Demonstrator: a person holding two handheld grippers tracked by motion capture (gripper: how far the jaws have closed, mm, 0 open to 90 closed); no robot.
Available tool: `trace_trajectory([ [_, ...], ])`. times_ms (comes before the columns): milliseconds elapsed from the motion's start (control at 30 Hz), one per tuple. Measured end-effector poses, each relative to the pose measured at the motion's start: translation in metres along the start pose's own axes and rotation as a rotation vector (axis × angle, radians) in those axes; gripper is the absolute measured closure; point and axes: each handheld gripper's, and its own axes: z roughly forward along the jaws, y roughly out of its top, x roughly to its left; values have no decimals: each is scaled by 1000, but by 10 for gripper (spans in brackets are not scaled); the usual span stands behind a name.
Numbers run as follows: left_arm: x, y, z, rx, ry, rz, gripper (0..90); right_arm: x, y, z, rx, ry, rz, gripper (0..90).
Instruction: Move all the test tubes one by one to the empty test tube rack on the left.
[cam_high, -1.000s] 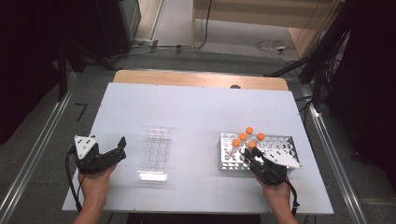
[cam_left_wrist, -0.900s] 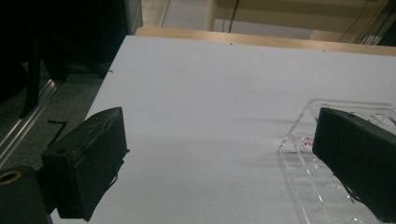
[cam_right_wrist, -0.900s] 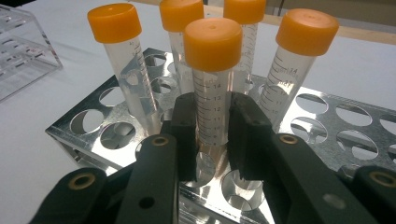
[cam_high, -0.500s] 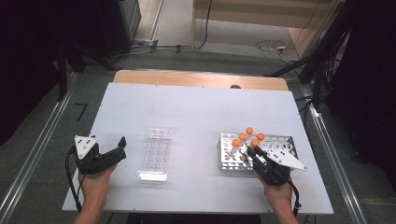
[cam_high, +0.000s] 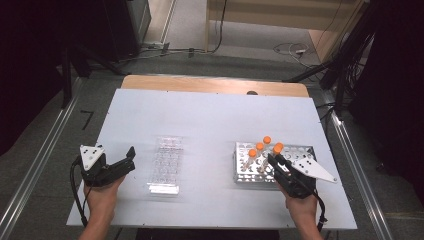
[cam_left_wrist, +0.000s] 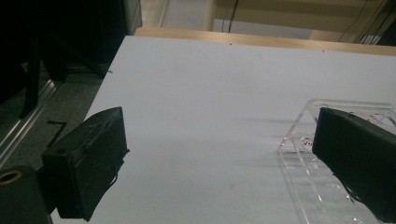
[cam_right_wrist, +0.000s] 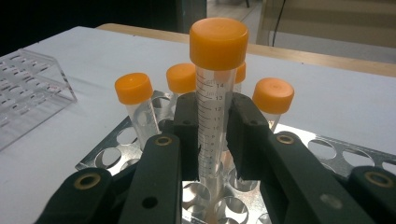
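where the right claw (cam_right_wrist: 214, 135) reaches over the near edge of the metal rack (cam_high: 250, 176), its two black jaws are pressed against the sides of a clear graduated tube (cam_right_wrist: 212, 126) with an orange cap (cam_right_wrist: 218, 43); the tube stands upright between the jaws with its lower end down among the rack's round holes; four more orange-capped tubes (cam_right_wrist: 138, 106) stand in the rack just behind and beside it, upright; in the high view the rack sits on the right half of the white worktop (cam_high: 210, 117), with the capped tubes clustered at its left end and the right claw's hand (cam_high: 301, 210) coming in from the bottom edge; the grey three-cornered plate (cam_high: 312, 168) lies over the rack's right part; a clear plastic rack (cam_high: 166, 162) rests on the worktop left of centre, well apart from the metal one, and appears empty; the left claw (cam_high: 127, 161) hovers near the worktop's left front corner, just beside the clear rack's left side; its jaws are spread wide with nothing between them, one jaw over bare worktop, the other in front of the clear rack's edge (cam_left_wrist: 299, 140) in the left gripper view.
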Motion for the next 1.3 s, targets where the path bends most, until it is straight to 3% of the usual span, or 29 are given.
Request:
trace_trajectory([
  [533, 0, 1, -2, -5, -6, 4, 33, 6, 13, -21, -43, 12, 3, 724],
  [900, -5, 3, -5, -21, -22, 20, 39, 20, 20, -31, -51, 69, -17, 727],
  [1300, -12, 12, -11, -45, -78, 5, 43, 40, 24, -26, -40, 137, -46, 727],
])
